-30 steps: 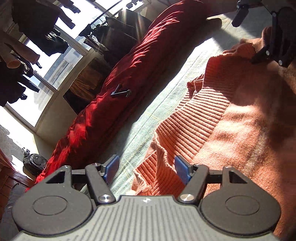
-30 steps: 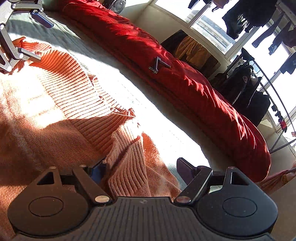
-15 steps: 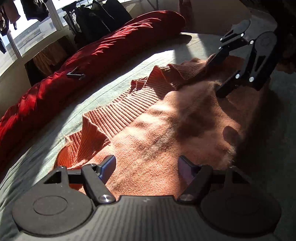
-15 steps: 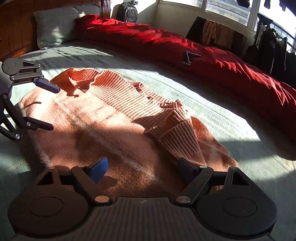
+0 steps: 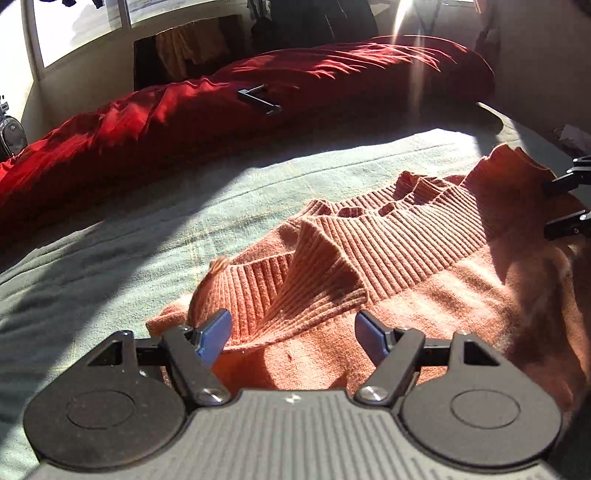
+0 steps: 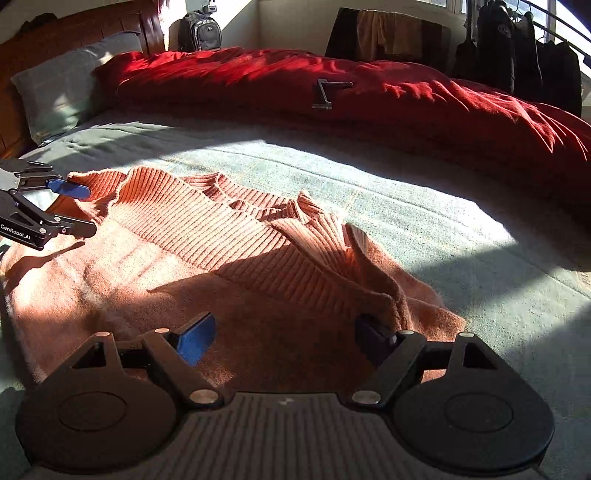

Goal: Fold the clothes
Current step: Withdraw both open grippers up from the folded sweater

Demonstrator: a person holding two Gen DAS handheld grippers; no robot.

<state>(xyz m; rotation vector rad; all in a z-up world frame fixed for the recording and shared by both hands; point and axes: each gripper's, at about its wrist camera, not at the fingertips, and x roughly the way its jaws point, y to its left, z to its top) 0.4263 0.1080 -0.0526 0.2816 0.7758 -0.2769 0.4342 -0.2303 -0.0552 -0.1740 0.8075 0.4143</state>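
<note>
Lying rumpled on green bedspread [image 6: 369, 177], orange sweater [image 6: 207, 236], red duvet [image 6: 406, 99] w/ maybe a metal bracket [image 6: 327, 94], both hand-held grippers open.

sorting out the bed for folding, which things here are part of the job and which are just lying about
Part of the job:
- orange sweater
- left gripper, open
- right gripper, open

Lying about:
- red duvet
- metal bracket
- pillow
- backpack
- hanging clothes

Both wrist views look low and steeply down across the bed [image 5: 258, 177], close over the orange sweater [image 6: 221, 236]. They share it and the red duvet [image 5: 295, 74], apparently from opposite ends; each sees the other tool.
</note>
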